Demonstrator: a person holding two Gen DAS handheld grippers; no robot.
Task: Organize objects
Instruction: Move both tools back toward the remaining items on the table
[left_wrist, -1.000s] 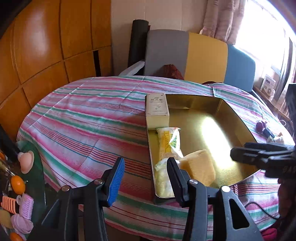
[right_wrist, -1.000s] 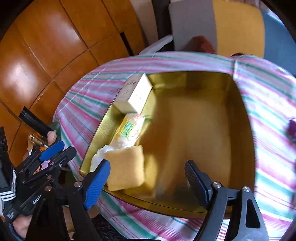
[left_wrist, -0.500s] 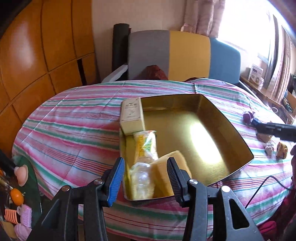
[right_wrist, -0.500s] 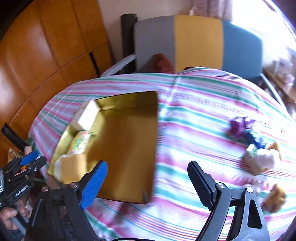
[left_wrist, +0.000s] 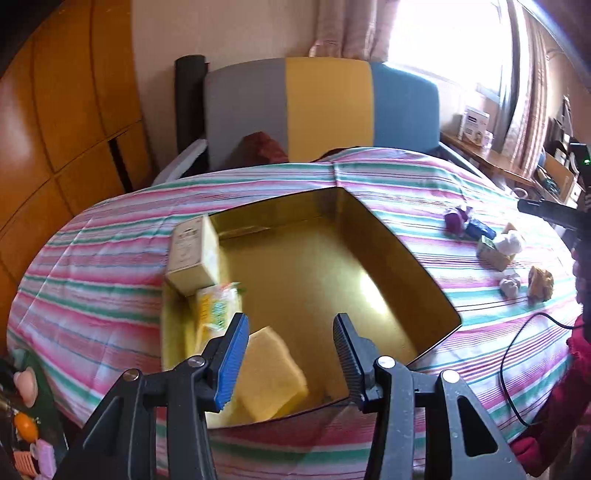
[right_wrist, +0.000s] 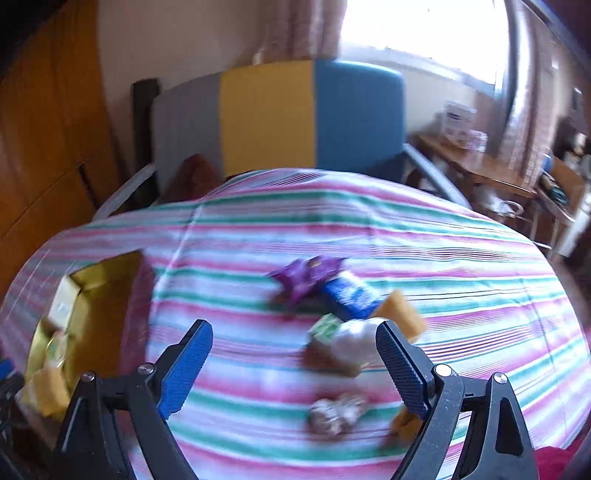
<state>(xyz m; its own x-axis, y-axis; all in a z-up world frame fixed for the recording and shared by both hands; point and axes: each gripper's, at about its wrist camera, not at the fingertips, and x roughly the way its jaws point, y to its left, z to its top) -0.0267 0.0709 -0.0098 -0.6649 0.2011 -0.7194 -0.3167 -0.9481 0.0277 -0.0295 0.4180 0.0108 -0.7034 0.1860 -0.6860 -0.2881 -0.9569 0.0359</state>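
You were between picks at this moment, with part of the sorting done and part still waiting. The gold tin (left_wrist: 391, 254) sat on the striped tablecloth (left_wrist: 110, 280) and already held a cream box (left_wrist: 190, 254) at its far left corner, a yellow-green packet (left_wrist: 218, 306) just in front of that, and a yellow sponge (left_wrist: 271, 373) at the near edge. Your left gripper (left_wrist: 290, 356) hung over that near edge with its jaws partly apart and nothing between them; the sponge lay below, not pinched. Your right gripper (right_wrist: 291, 363) was aimed at the loose pile well to the right of the tin, its jaws opening wide and gripping nothing, though the picture there was smeared with motion. In that pile you had a purple wrapper (right_wrist: 304, 277), a blue packet (right_wrist: 349, 295), a small green-topped carton (right_wrist: 325, 326) touching a white wrapped lump (right_wrist: 354, 339), an orange piece (right_wrist: 402, 314) behind them, and a pale knobbly sweet (right_wrist: 336, 408) nearest you. The step in hand looked like reaching for the next item. The white lump and carton sat closest to the line between the jaws, so the next move would call for you to bring the right gripper down around one of them alone, straddle it cleanly without nudging its neighbour, then close and carry it across to the open floor of the tin.
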